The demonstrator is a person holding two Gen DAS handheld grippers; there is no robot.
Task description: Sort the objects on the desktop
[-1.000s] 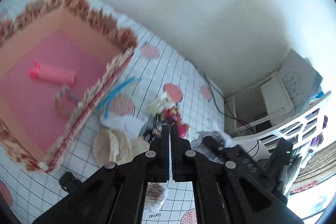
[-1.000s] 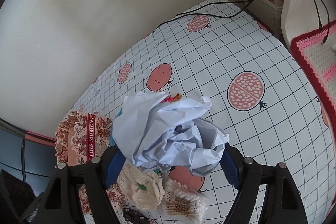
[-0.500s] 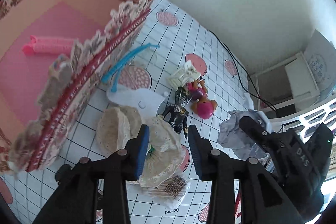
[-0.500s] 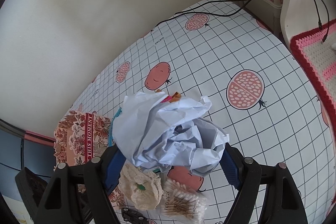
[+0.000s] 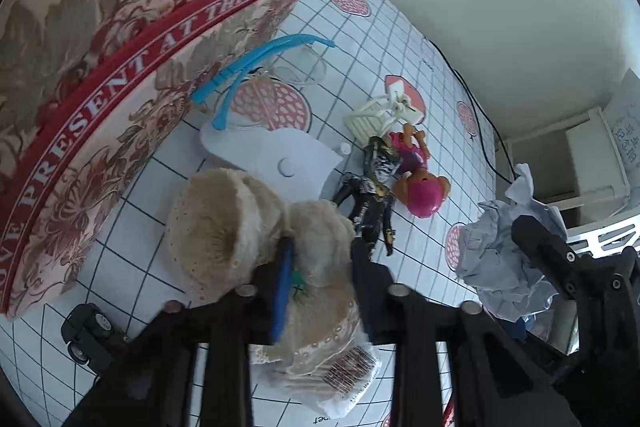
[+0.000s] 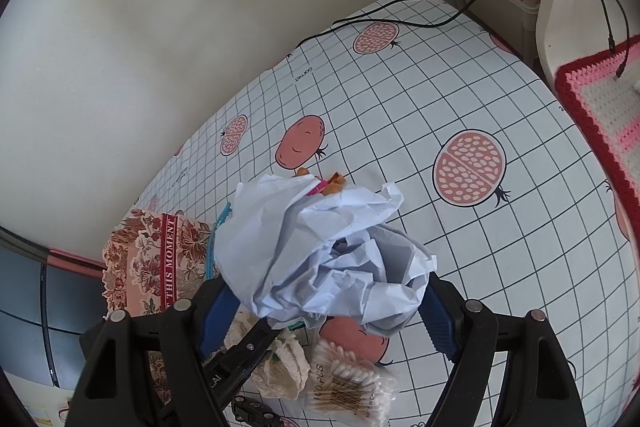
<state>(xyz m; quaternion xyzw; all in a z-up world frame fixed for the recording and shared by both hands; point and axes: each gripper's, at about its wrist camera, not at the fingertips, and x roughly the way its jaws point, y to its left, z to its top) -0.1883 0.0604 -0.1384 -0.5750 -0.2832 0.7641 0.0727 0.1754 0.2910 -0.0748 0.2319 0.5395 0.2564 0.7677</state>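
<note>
Lowered left hand-held gripper (image 5: 320, 259) now straddles lace (image 5: 316, 227).

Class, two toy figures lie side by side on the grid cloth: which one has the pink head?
The orange-skinned doll, farther from the floral box; the figure in black beside it is dark all over.

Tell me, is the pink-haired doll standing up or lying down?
Lying down. The pink-haired doll is flat on the tablecloth beside the black figure.
</note>
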